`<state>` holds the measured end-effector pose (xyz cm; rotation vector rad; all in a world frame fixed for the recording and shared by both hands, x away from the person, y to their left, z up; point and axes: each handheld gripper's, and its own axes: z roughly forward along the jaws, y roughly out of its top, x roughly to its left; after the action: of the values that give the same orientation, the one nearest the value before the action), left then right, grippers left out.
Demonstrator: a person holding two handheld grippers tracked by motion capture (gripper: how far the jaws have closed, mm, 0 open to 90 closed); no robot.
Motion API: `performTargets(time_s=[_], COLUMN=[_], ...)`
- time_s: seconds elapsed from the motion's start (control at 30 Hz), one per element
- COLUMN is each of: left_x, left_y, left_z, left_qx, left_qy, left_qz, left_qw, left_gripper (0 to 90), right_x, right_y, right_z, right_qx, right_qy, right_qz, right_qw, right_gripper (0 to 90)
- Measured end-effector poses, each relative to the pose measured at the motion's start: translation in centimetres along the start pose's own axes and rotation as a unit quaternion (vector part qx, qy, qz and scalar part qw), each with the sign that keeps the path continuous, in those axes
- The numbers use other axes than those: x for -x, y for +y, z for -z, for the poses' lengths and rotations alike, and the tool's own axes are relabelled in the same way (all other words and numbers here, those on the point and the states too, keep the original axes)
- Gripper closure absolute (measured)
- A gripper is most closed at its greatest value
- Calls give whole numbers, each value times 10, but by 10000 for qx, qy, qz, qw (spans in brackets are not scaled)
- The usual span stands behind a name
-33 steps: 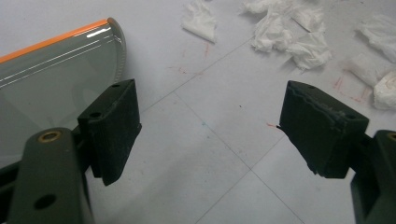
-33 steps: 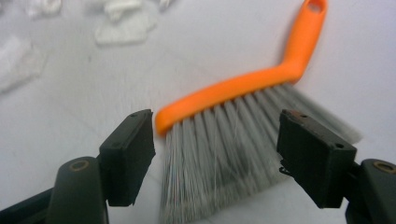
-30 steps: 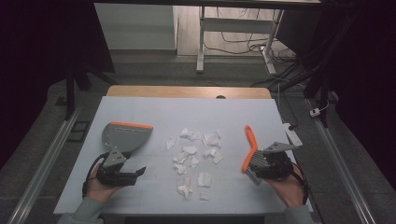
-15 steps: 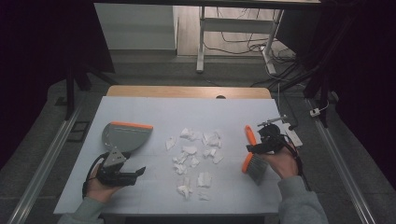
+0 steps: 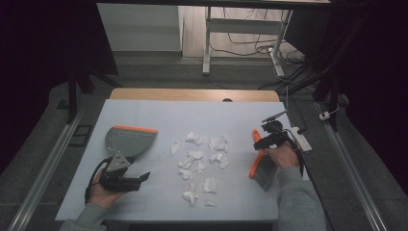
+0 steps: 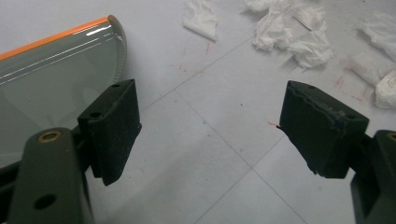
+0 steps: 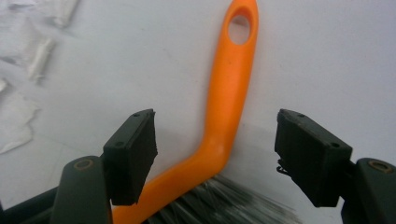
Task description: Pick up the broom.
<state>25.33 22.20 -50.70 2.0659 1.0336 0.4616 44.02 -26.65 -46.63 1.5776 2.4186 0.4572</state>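
Note:
A grey dustpan (image 5: 129, 140) with an orange lip lies on the left of the white table; its bowl also fills the left of the left gripper view (image 6: 46, 79). Torn white paper scraps (image 5: 199, 156) are scattered mid-table and appear at top right past the left jaws (image 6: 289, 32). A hand brush with an orange handle (image 5: 254, 159) and grey bristles (image 5: 265, 177) lies at the right. My right gripper (image 5: 263, 138) hovers open over the handle (image 7: 226, 102), one jaw on each side (image 7: 215, 154), not touching. My left gripper (image 5: 140, 179) is open just in front of the dustpan, holding nothing (image 6: 210, 130).
The table's right edge (image 5: 300, 159) is close beside the brush. A white strip-like object (image 5: 299, 138) lies by that edge. Bare tabletop (image 5: 159, 115) stretches beyond the scraps. A desk frame and cables stand on the floor past the far edge.
My right gripper has moved away from the person, from beside the bristles up along the brush to its handle. The left gripper, dustpan and scraps have stayed put.

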Motion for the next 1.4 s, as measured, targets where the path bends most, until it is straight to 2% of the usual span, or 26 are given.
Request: performTargets(time_s=[0.37,0.73,0.8,0.9,1.03,1.2,1.4], left_x=[1,0,0,0,1,0,0], left_y=[0,0,0,0,0,0,0], left_z=[-1,-1,-1,-2,0,-1,0], left_qx=[-18,-30,-27,-36,-19,-23,-28], left_qy=[-21,-9,-9,-14,-5,2,-1], left_qz=[-9,-16,-16,-20,-11,-16,-7], left_qw=[10000,10000,10000,10000,10000,10000,10000], left_gripper=[209,208,208,208,209,208,208], right_x=[0,1,0,-3,-6,-6,-6], right_y=[3,3,4,4,4,2,0], right_z=[-17,-27,-27,-25,-24,-23,-23], right_qx=[-384,-798,-776,-799,-833,-804,-723], right_qy=[-230,-293,-327,-301,-351,-327,-230], right_qz=[40,-170,-228,-331,-450,-481,-203], right_qw=[9990,9962,9962,9958,9949,9951,9969], right_gripper=[300,416,456,592,663,701,706])
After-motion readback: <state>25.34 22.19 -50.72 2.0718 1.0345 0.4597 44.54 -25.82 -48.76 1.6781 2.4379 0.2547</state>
